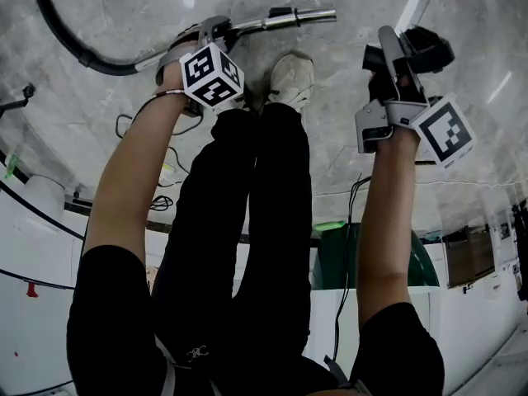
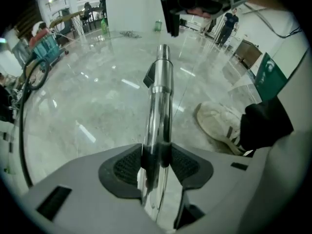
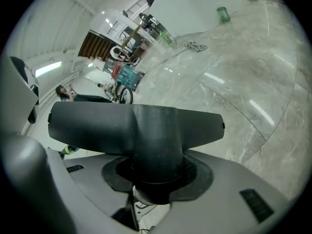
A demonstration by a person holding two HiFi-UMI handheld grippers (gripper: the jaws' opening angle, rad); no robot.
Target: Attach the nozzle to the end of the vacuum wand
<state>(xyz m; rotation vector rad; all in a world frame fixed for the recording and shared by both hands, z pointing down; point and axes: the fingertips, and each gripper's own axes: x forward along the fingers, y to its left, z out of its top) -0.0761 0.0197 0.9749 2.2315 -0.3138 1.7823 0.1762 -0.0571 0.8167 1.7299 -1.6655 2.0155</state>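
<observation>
Above the marble floor [image 2: 97, 106], your left gripper [image 2: 156, 165] clamps its fingers [image 2: 124, 167] on the chrome vacuum wand [image 2: 161, 96]. Your right gripper [image 3: 156, 172] grips the black nozzle [image 3: 141, 126] by its neck, near the wand's open end but apart.

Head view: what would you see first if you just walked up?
The shiny silver wand at the top, gripped by the left claw. To its right, the right claw holds the black nozzle, not yet joined to the wand's end. A white shoe stands between them.
</observation>
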